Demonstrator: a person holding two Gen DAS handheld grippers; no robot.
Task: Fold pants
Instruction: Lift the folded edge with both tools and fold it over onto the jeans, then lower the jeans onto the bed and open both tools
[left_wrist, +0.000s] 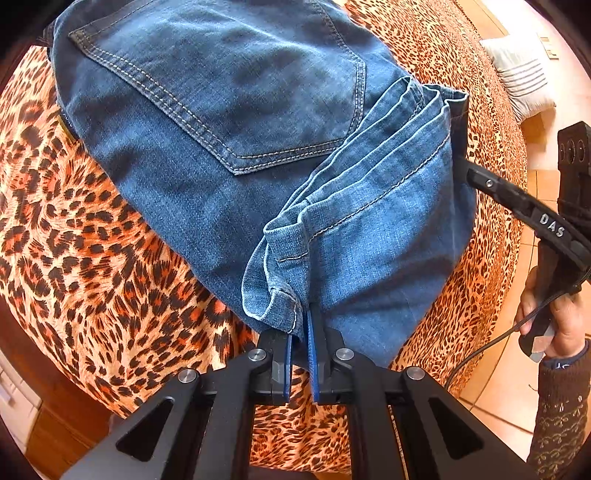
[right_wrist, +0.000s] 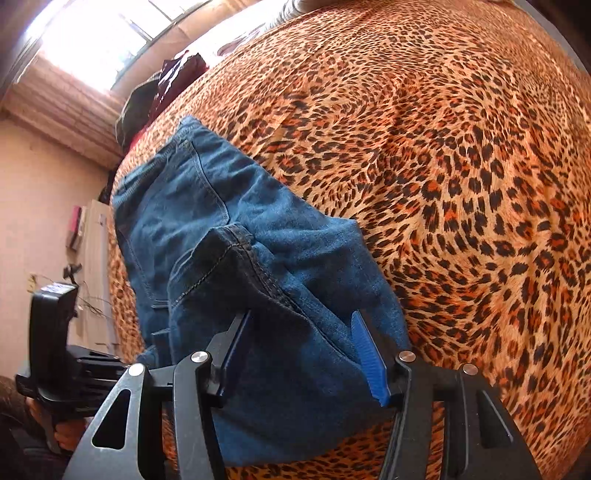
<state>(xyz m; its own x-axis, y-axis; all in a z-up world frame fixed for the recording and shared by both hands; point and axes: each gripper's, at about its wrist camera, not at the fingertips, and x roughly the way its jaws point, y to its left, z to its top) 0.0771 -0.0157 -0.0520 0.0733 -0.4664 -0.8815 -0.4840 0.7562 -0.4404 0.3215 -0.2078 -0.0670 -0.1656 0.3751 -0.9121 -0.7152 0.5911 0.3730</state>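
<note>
Both claws point steeply down at a pair of blue jeans lying folded on a bed under a leopard-print bedspread. The left claw has its blue pads together, pinching the hem of a bunched leg end at the near edge of the denim. The right claw stands with its pads apart and a thick fold of denim filling the gap; whether they press on it I cannot tell. In the left wrist view the right hand, in a dark knitted sleeve, grips that tool's handle beside the bed. The jeans run lengthwise away from the left claw, back pocket facing up, with the leg ends doubled back over the seat on the near side. A striped cushion lies on the floor.
</note>
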